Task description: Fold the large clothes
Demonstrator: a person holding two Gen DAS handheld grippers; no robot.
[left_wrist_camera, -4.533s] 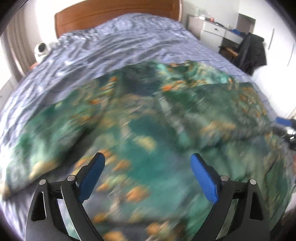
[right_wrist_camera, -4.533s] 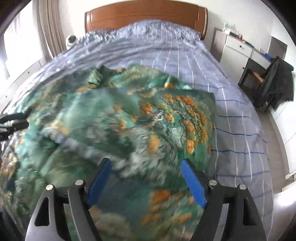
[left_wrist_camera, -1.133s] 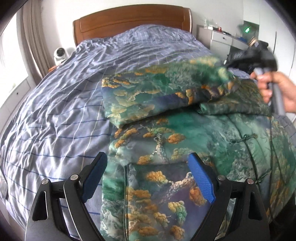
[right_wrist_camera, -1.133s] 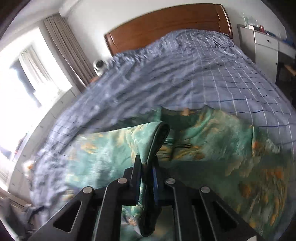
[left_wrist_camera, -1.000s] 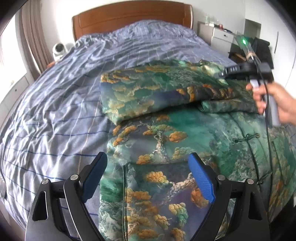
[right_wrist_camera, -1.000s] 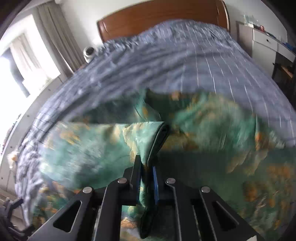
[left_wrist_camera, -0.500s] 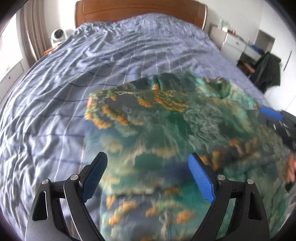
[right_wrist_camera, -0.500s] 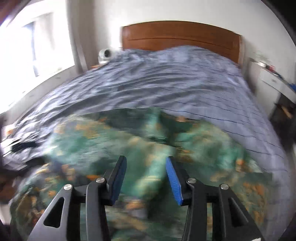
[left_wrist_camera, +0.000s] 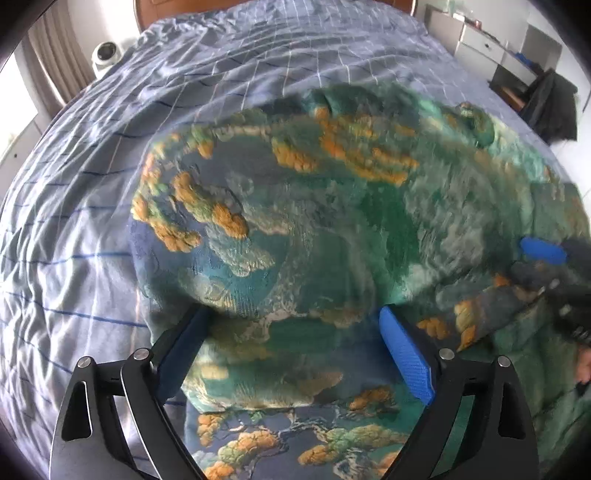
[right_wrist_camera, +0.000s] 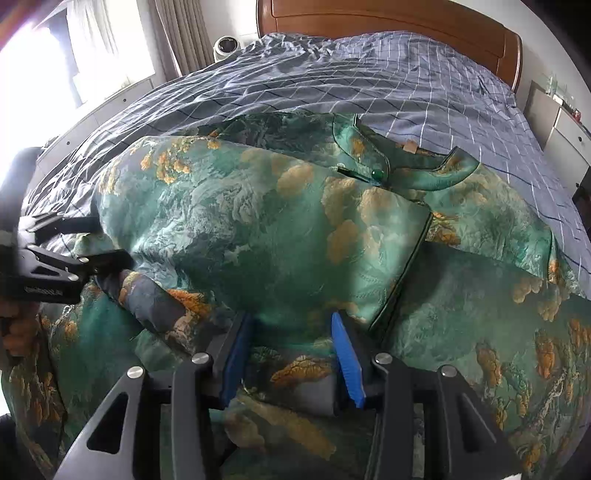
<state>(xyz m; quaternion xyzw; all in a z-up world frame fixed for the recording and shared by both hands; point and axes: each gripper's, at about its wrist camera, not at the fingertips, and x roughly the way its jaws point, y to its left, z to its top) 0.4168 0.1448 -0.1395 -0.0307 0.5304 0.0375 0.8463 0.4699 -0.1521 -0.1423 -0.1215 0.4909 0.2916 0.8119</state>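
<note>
A large green brocade garment [left_wrist_camera: 332,221] with orange tree prints lies spread on the bed; one sleeve is folded across its body. Its collar with a green button [right_wrist_camera: 376,173] points toward the headboard. My left gripper [left_wrist_camera: 295,343] hovers wide open over the near fold, with nothing pinched. It also shows at the left edge of the right wrist view, left gripper [right_wrist_camera: 92,240], held by a hand. My right gripper [right_wrist_camera: 291,350] stands partly open just above the folded sleeve's edge, its pads [right_wrist_camera: 347,354] off the cloth. In the left wrist view the right gripper [left_wrist_camera: 532,266] is at the far right.
The bed has a blue checked sheet [left_wrist_camera: 92,166] and a wooden headboard [right_wrist_camera: 406,26]. A white camera [right_wrist_camera: 226,44] sits beside the bed near the curtains. White drawers [left_wrist_camera: 480,40] and a dark jacket [left_wrist_camera: 554,107] stand to the right of the bed.
My right gripper, shut on the sleeve fold a second ago, has opened and let it go; the sleeve now lies across the garment. My left gripper has moved in over the garment, still open.
</note>
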